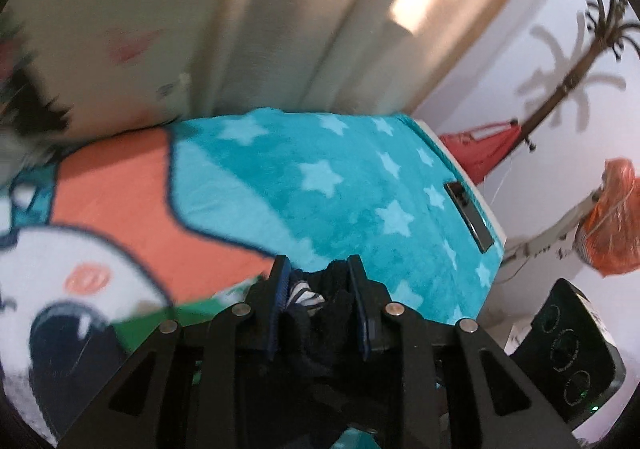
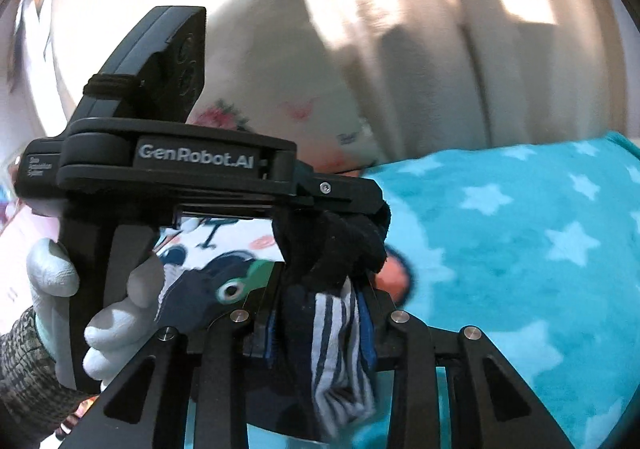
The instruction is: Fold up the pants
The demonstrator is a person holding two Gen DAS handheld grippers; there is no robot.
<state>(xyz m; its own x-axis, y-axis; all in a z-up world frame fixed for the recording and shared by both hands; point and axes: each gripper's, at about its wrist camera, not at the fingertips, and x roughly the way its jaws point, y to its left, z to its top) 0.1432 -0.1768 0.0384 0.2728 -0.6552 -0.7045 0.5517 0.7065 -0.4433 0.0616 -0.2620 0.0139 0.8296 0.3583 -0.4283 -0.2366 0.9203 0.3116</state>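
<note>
- Left wrist view: the left gripper [image 1: 318, 269] tilts downward over a bed, its two blue-padded fingers [image 1: 281, 281] drawn in on a bunch of dark fabric.
- That fabric is the pants [image 1: 316, 301], navy-black with a patch of white stripes showing beside the left pad; the cloth fills the gap between the pads and hangs back toward the camera.
- One teal blanket [image 1: 320, 185] with pale stars covers the bed ahead; several stars can be seen, though blur keeps me from a firm count.
- One dark remote control [image 1: 468, 217] lies near the blanket's right edge, well apart from the gripper.
- One black device with three round lenses [image 1: 568, 353] stands at lower right.
- Right wrist view: the right gripper [image 2: 320, 297] is pinching the same pants [image 2: 340, 349], a striped fold draping down between its fingers.
- The left gripper [image 2: 376, 205] crosses the frame from the left, nearly level, its tip buried in the dark cloth just above the right gripper.
- One gloved hand [image 2: 80, 297] wraps the left gripper's handle, with a knit sleeve [image 2: 24, 369] below it.
- One pale pillow [image 2: 280, 49] leans behind the bed.
</note>
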